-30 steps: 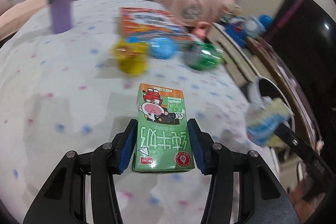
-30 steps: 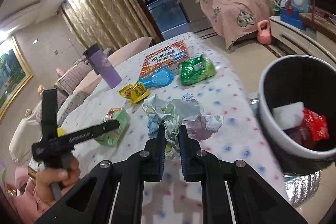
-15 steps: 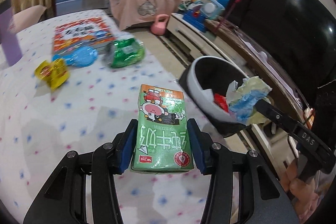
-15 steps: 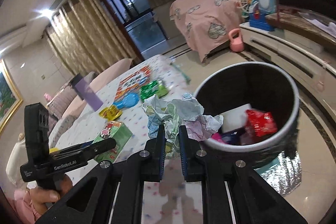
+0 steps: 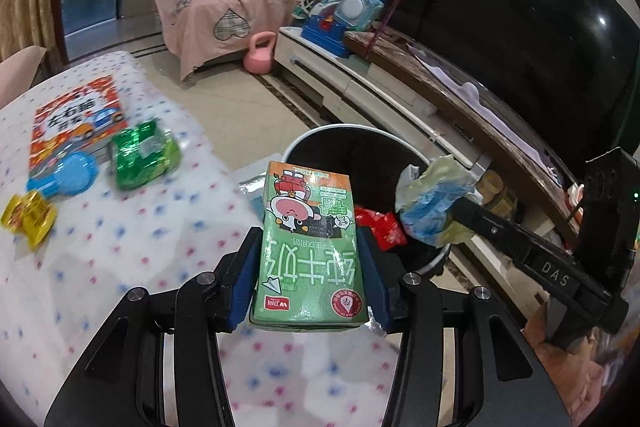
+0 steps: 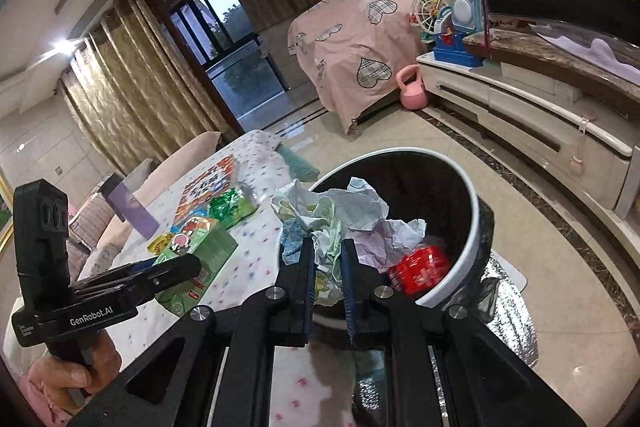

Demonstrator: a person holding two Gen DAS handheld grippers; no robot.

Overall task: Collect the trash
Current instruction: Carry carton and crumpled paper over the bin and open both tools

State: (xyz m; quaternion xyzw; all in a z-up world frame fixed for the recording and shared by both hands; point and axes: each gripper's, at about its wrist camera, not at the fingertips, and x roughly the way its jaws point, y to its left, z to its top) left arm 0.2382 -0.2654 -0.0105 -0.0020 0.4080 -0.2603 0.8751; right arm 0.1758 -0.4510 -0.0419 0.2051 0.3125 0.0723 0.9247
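The bin point(image 5: 400, 147) stands on the floor just beside the table point(image 5: 100, 247). A milk carton point(image 5: 308, 247) sits between the left gripper's point(image 5: 308, 267) fingers, in front of the bin. The paper wad point(image 6: 332, 227) in the right gripper point(image 6: 326, 267) is over the bin's rim, and a wrapper point(image 6: 420, 263) lies inside.

Left gripper point(image 5: 308, 267), clamped on the green milk carton point(image 5: 310, 247), has travelled from above the middle of the dotted tablecloth point(image 5: 120, 247) to its right edge; the carton's far end now overlaps the rim of the trash bin point(image 5: 340, 129). Right gripper point(image 6: 326, 267), pinching the crumpled paper wad point(image 6: 340, 219), has moved from over the tablecloth to directly over the bin opening.
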